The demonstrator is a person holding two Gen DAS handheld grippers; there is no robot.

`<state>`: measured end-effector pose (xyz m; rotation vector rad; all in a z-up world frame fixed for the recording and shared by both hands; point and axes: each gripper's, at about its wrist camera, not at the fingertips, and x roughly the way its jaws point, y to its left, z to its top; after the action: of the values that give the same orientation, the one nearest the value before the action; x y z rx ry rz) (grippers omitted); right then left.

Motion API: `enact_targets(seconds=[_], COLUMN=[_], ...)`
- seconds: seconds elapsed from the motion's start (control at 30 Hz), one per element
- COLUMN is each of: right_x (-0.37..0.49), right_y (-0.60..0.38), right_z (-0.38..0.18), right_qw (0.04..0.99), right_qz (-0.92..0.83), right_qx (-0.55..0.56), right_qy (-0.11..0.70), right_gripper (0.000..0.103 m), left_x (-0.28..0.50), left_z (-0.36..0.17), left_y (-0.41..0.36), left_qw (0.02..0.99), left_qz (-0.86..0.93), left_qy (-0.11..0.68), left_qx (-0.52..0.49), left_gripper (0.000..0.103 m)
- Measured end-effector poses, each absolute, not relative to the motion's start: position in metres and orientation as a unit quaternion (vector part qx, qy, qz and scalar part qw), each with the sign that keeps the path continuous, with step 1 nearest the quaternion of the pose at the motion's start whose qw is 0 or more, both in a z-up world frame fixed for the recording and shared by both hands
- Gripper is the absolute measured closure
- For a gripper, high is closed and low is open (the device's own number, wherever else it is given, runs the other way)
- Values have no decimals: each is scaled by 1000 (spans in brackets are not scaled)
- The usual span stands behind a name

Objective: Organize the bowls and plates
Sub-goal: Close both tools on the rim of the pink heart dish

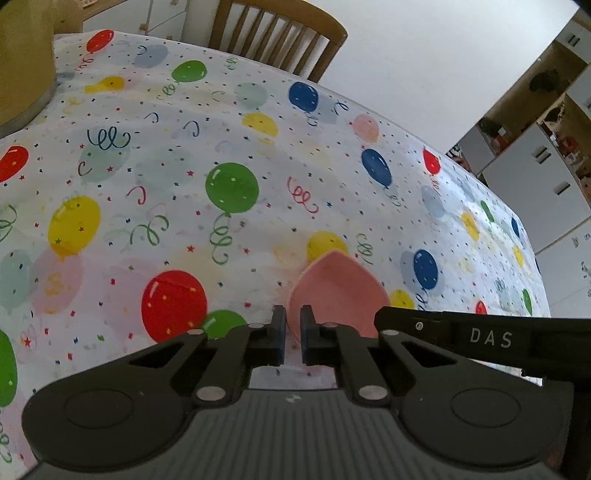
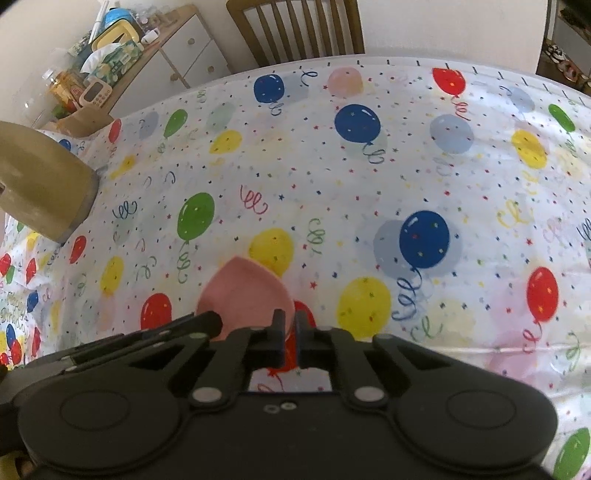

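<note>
Pink leaf-shaped bowl (image 1: 338, 291), pinched by both rims

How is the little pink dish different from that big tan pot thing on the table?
The pink dish is small, shallow and pink; the tan pot is large, tall and tan. The left gripper and right gripper both pinch the dish's rim, while nothing touches the pot, which stands on the balloon tablecloth.

My worktop's cloth (image 1: 258, 147) is white, scattered with red, green, yellow and blue balloons, curly streamers and tiny confetti stars. The bowl (image 1: 336, 288) between my jaws is plain pale pink. My left gripper (image 1: 291, 332) and right gripper (image 2: 290, 332) are black, with blue pads (image 1: 281, 339). The chair (image 2: 295, 29) at the far edge is brown wood.
</note>
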<state>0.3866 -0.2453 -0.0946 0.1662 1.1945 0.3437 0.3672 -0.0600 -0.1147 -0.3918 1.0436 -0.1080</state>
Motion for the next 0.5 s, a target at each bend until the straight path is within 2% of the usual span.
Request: enact_targets(seconds=[0.5], right_x=[323], right_y=[-291], right_z=[-42], right_qw=[821], right_qz=[156], right_qx=[86], right_qy=[542], right_gripper=[99], left_x=[312], left_z=[-56], left_y=[-106], left_qw=[856], left_qz=[-86], left_qy=[488], left_qx=[-145], left_gripper=[96])
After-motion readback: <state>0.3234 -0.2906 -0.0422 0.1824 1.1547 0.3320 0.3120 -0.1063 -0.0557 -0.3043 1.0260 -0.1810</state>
